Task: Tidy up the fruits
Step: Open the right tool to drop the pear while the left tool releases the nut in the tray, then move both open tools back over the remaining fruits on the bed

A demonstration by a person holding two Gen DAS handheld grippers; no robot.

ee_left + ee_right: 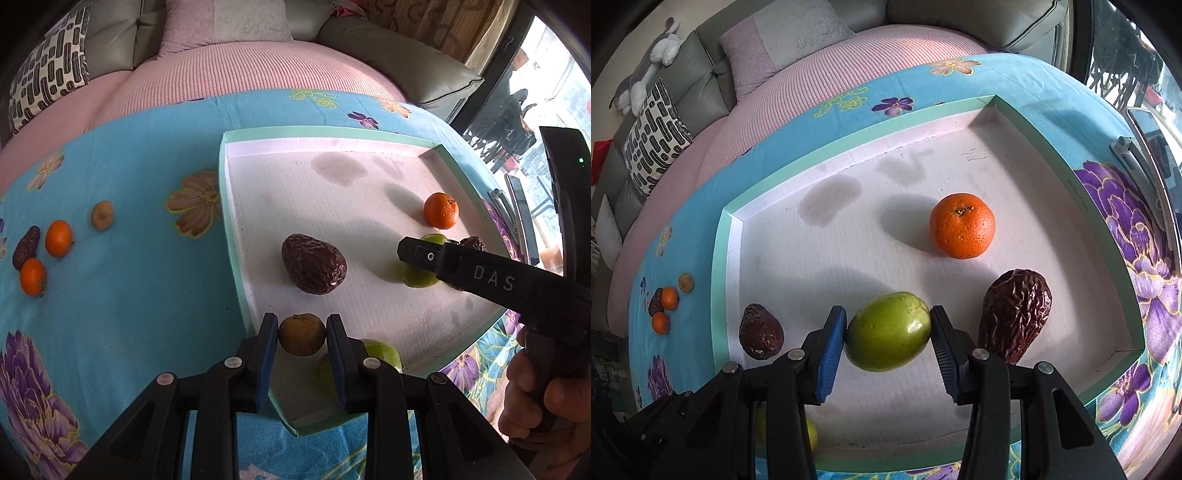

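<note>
Left wrist view, near to far: left gripper (301,334) at bottom centre, jaws narrowed onto a small brownish-yellow round fruit (301,333), blue pads touching both its sides, over the near left corner of the shallow mint-green-rimmed tray with white floor (228,206). Just behind the right finger, a smooth green round fruit (384,354) lies on the tray floor, partly hidden. Mid-tray: dark brown wrinkled avocado-shaped fruit (314,268). Right of it, the right gripper (419,256) comes in from the right edge, its tip over a second green fruit (419,278); a hand (532,398) wraps the black handle at lower right. Beyond that, a bright orange mandarin (440,209) near the tray's right wall.

Off-tray, on the blue floral cloth (129,258) at left: two small orange mandarins (58,238) (33,276), a dark wrinkled fruit (26,247), a small tan round fruit (102,215). Pink knitted cover (240,70) and grey cushions further back.

Right wrist view: right gripper (888,332) has jaws part open and closed onto that green fruit (888,331), both pads against it, fruit at tray-floor level; cannot tell if it is lifted. Long dark wrinkled fruit (1015,314) just to its right, avocado-shaped one (761,332) to its left by the left wall, mandarin (962,225) beyond. Left gripper's black body (665,424) at lower left. Grey stains on the tray floor near the far wall.
</note>
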